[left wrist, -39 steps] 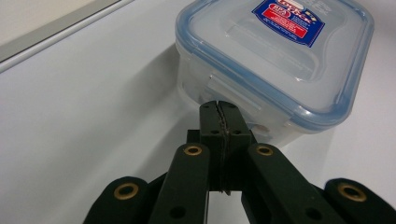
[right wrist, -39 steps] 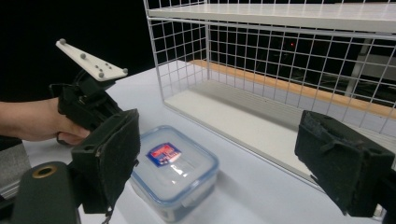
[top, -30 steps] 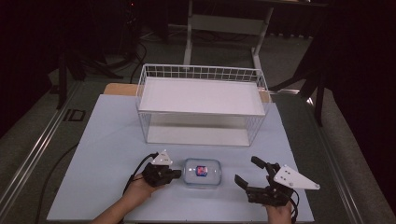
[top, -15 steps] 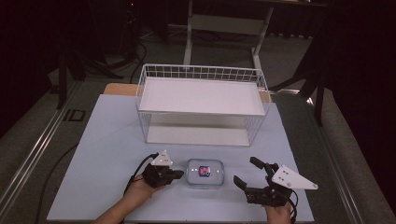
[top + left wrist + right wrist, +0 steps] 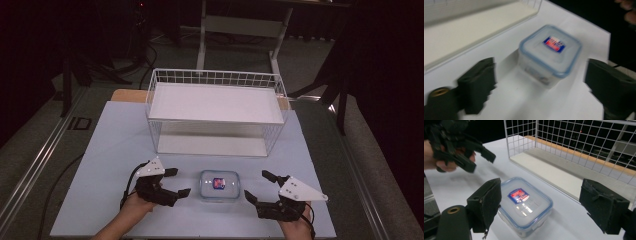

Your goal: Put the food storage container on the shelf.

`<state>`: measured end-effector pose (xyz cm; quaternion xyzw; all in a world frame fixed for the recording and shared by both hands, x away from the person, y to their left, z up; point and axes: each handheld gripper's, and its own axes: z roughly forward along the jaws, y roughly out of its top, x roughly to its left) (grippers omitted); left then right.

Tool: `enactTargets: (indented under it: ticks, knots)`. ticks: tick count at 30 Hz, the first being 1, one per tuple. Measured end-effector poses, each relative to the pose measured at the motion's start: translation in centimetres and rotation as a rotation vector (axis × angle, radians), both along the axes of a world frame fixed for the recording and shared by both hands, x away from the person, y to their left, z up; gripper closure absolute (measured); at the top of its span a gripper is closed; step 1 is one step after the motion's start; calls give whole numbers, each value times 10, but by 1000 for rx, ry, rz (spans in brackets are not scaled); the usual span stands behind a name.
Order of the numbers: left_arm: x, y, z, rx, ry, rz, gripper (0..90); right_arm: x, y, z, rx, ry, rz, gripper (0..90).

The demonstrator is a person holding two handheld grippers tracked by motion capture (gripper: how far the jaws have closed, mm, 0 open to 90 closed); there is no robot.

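Left tool (image 5: pixel 176 182), lower left of the high view, now with jaws just opened wide, empty and drawn back from the lidded plastic container (image 5: pixel 219 185) resting lower centre on the surface (image 5: pixel 110 150); right tool (image 5: pixel 260 187) also spread, container free for regrasping.

Dim room with black surroundings; overhead light brightens the pale table (image 5: pixel 100 165). The left gripper view is motion-blurred, smearing the container (image 5: pixel 550 53). The right gripper view is sharper, with soft glare on that lid
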<state>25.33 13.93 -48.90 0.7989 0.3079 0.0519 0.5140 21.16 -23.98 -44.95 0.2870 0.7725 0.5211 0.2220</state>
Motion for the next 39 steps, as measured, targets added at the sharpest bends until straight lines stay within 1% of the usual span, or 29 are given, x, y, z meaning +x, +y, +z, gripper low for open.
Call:
enactTargets:
  ticks: [1, 2, 4, 7, 8, 9, 10, 11, 12, 13, 14, 16, 17, 18, 19, 21, 22, 23, 24, 26, 29, 30, 31, 32, 33, 34, 35, 36, 39]
  knots:
    - [-2, 1, 3, -17, -6, -3, 21, 1, 0, 0, 1, 16, 12, 165]
    - [-3, 0, 7, -22, -11, -1, 21, 1, 0, 2, -3, 34, 28, 165]
    - [-5, -1, 13, -29, -24, 1, 20, 1, 1, 2, 16, 21, 37, 179]
    - [-6, -4, 17, -33, -20, -9, 20, 2, 2, 4, 18, 16, 32, 191]
    - [-7, -6, 19, -35, -21, -10, 21, 4, 4, 7, -10, 52, 30, 190]
    - [-6, -7, 20, -39, -14, -6, 21, 4, 4, 7, -10, 52, 30, 190]
    - [-5, -8, 22, -53, -3, -7, 21, 5, 5, 7, -17, 62, 40, 190]
    - [-5, -9, 23, -68, 2, -3, 21, 6, 7, 7, -35, 76, 40, 182]
    - [-4, -10, 24, -73, 6, 4, 21, 7, 8, 7, -42, 78, 36, 171]
    - [-3, -11, 25, -78, 8, 3, 21, 7, 10, 6, -29, 68, 28, 169]
    - [-2, -13, 26, -81, 11, 4, 21, 7, 10, 6, -29, 68, 28, 169]
    - [-1, -16, 26, -84, -5, 17, 21, 10, 11, 6, -41, 70, 28, 166]
    - [-1, -18, 27, -85, -9, 20, 21, 11, 11, 7, -43, 68, 24, 148]
    - [0, -21, 27, -73, -4, 21, 21, 12, 11, 7, -39, 70, 21, 128]
    - [1, -23, 27, -65, 1, 18, 21, 14, 10, 8, -19, 78, 25, 132]
    - [3, -28, 26, -46, 11, 8, 21, 18, 10, 8, -19, 89, 35, 132]
    - [4, -30, 25, -36, 14, 9, 21, 20, 10, 8, -8, 98, 43, 133]
    - [6, -31, 25, -28, 17, 12, 21, 24, 12, 6, -15, 127, 44, 134]
    - [7, -33, 25, -25, 25, 17, 21, 24, 12, 6, -15, 127, 44, 134]
    - [10, -35, 24, -21, 38, 22, 21, 29, 14, 3, -18, 161, 25, 131]
    - [16, -41, 22, -14, 58, 28, 21, 38, 14, -2, 11, 225, 5, 118]
    - [18, -42, 21, -16, 69, 32, 21, 41, 14, -5, 23, 250, 5, 114]
    - [20, -44, 20, -13, 78, 43, 21, 44, 14, -7, 30, 271, -9, 113]
    - [23, -46, 18, -16, 106, 50, 21, 47, 15, -8, 35, 283, -29, 113]
    - [24, -47, 17, -17, 126, 56, 21, 50, 15, -11, 34, 308, -32, 112]
    - [26, -48, 14, -18, 144, 67, 21, 52, 16, -13, 29, 322, -38, 112]
    - [28, -48, 12, -19, 163, 74, 21, 54, 17, -15, 20, 327, -65, 113]
    - [31, -49, 9, -12, 182, 79, 21, 56, 18, -18, 16, 346, -73, 113]
    - [36, -51, -1, -9, 220, 85, 21, 62, 17, -24, 34, 419, -90, 116]
